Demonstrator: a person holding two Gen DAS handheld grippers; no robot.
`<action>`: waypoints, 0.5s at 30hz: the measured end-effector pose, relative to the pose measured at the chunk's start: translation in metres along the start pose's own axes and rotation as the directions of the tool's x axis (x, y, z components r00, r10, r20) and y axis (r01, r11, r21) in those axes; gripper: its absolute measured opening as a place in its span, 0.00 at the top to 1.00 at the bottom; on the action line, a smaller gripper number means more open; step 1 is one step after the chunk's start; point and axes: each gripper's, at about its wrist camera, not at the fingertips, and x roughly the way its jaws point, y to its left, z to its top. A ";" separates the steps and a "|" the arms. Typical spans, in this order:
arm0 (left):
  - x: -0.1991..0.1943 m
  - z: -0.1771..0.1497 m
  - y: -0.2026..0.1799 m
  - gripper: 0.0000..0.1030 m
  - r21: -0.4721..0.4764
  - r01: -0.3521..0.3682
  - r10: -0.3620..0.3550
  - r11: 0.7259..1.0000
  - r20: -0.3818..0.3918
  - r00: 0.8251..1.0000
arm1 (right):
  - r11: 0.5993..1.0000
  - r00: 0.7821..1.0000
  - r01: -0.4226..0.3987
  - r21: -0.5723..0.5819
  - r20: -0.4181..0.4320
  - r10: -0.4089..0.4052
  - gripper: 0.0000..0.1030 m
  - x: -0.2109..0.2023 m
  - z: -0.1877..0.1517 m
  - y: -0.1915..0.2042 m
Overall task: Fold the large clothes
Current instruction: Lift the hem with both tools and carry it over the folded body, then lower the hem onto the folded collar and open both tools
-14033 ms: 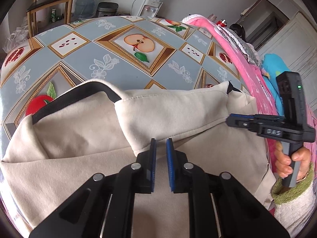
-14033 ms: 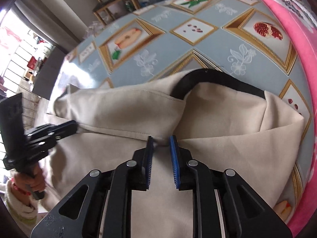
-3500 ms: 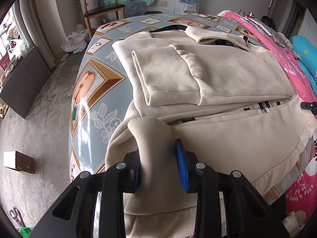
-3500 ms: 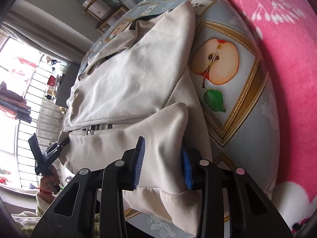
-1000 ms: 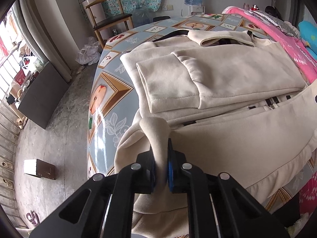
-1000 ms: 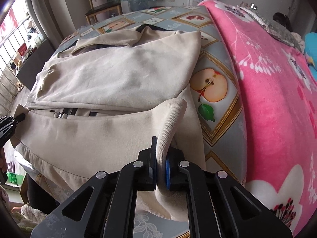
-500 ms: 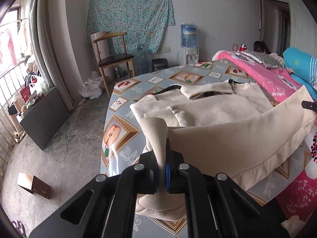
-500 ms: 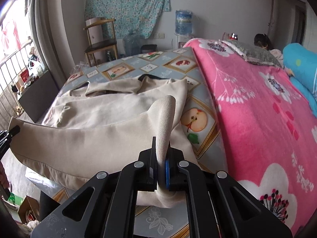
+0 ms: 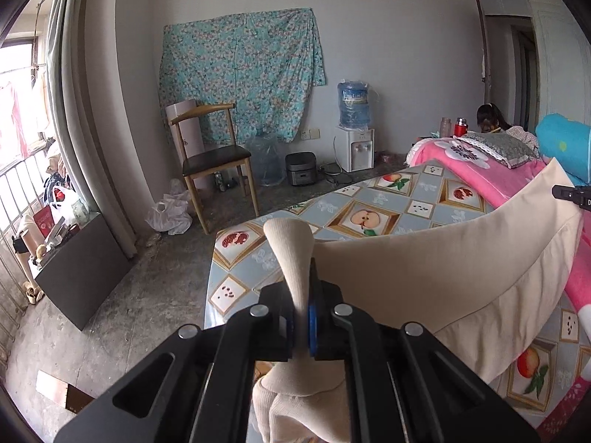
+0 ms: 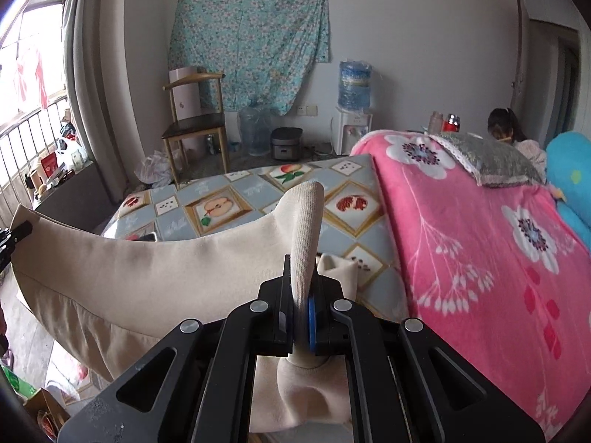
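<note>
A large cream jacket [image 9: 436, 269] has its ribbed hem lifted off the fruit-patterned table [image 9: 391, 203] and stretched between my two grippers. My left gripper [image 9: 302, 317] is shut on one hem corner, which sticks up between the blue pads. My right gripper [image 10: 302, 313] is shut on the other corner of the jacket [image 10: 155, 269]. Each view shows the tip of the opposite gripper at the hem's far end, the right gripper [image 9: 572, 193] and the left gripper [image 10: 13, 236]. The raised cloth hides the rest of the jacket on the table [image 10: 236, 188].
A pink flowered blanket [image 10: 480, 243] covers the bed along the table's right side, where a person [image 10: 506, 125] sits behind a pillow. A wooden chair [image 9: 214, 162], water bottles and a dispenser [image 9: 354, 140] stand by the far wall. A dark panel [image 9: 77, 265] leans at the left.
Both grippers have risen and tipped up with the hem corners held. The hem has lifted off the table into a taut band, and the folded sleeves have dropped out of sight behind it.
</note>
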 end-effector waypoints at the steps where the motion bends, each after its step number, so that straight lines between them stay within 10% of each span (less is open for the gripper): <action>1: 0.012 0.006 0.003 0.95 -0.006 0.005 -0.005 1.000 -0.009 1.000 | 1.000 1.000 -0.004 0.002 -0.005 0.004 0.95 0.015 0.008 -0.001; 8: 0.133 0.024 0.013 0.95 -0.017 0.006 -0.009 1.000 -0.162 0.987 | 0.996 0.990 -0.043 0.076 -0.134 0.053 0.95 0.131 0.032 -0.014; 15: 0.219 -0.012 0.018 0.95 -0.021 0.001 -0.008 1.000 -0.366 0.930 | 0.998 0.951 -0.001 0.061 -0.310 0.020 0.95 0.216 -0.003 -0.014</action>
